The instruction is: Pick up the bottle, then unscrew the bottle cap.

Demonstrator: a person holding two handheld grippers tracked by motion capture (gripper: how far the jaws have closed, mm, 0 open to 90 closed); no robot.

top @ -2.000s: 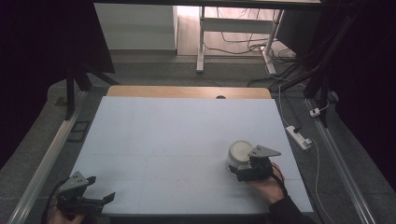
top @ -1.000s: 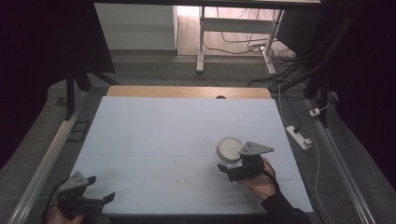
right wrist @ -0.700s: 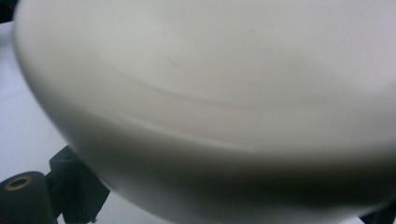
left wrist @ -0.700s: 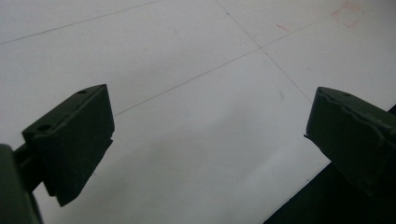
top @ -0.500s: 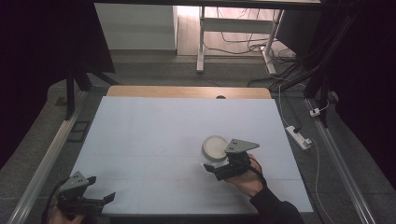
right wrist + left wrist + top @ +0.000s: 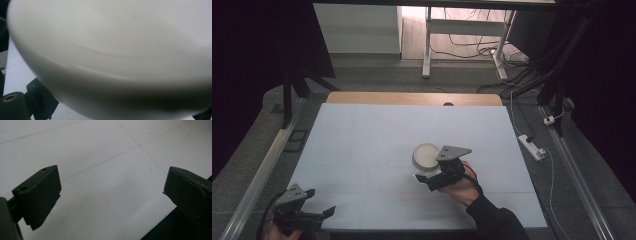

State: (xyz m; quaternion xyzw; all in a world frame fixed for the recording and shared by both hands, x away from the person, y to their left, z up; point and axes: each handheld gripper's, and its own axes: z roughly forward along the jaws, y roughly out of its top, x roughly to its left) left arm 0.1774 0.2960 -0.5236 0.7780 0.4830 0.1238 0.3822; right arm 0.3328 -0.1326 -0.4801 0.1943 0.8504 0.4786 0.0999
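A white bowl (image 6: 426, 154) is near the middle of the white table top (image 6: 362, 130), just left of my right gripper (image 6: 425, 176), which is shut on its rim. In the right gripper view the bowl (image 6: 112, 50) looms very close and blurred. One black finger (image 6: 38, 100) shows below it at the lower left. My left gripper (image 6: 320, 202) is at the table's front left corner, held by a hand. Its jaws stand wide apart with nothing between them. In the left gripper view, that gripper (image 6: 112, 192) is over bare table surface.
A wooden strip (image 6: 412, 98) runs along the table's far edge. Metal rails flank the table on both sides. A white power strip (image 6: 532, 146) with its cable lies on the floor to the right. Desk legs and cables stand beyond the far edge.
My right gripper has carried the bowl leftward, from the table's right part toward its middle. The left gripper has stayed in place, open.
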